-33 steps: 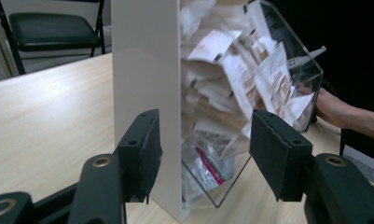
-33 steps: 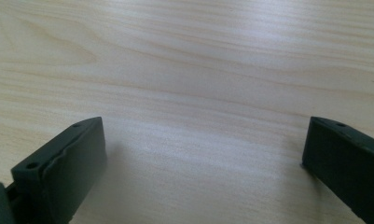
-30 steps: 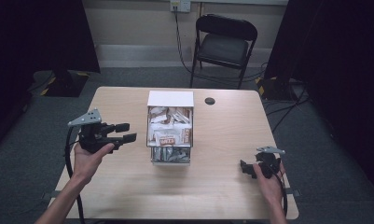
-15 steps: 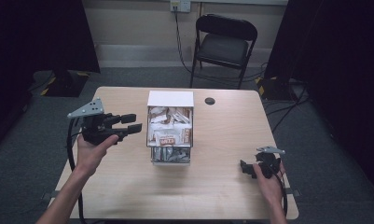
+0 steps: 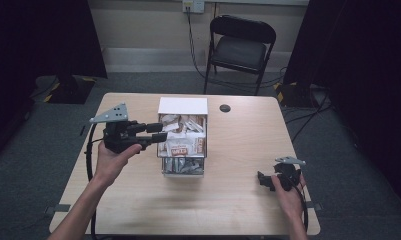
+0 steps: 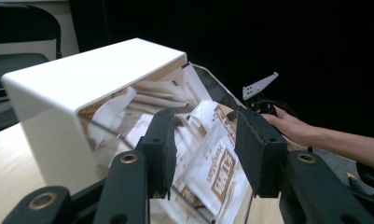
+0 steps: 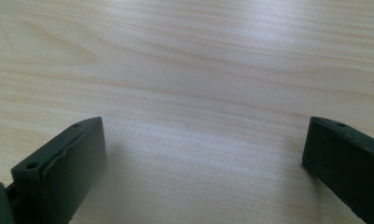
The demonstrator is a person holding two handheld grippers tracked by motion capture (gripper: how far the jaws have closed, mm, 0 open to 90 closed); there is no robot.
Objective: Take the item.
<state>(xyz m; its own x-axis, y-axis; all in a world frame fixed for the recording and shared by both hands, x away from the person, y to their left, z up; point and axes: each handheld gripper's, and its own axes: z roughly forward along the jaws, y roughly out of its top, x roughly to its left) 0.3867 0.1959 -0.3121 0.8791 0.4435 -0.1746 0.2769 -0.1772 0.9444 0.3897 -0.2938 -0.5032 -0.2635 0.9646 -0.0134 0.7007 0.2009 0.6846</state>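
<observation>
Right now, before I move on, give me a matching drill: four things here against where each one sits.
1. left tool
2. right tool
3. chair
4. packets

A. behind the table
B. inside the box
C. at the box's left side, raised
D. low at the table's right front

Pairs: 1-C, 2-D, 3-A, 4-B

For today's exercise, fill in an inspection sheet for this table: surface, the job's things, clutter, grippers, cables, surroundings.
Surface: pale wooden table, mostly bare.
Job's things: white box with clear front, full of packets, mid-table.
Clutter: small dark disc near far edge.
Grippers: left gripper raised at the box, jaws open and just been closing, nothing between them; right gripper low on table, open, empty.
Cables: one trails from each gripper.
Surroundings: folding chair, wall socket, grey carpet.
</observation>
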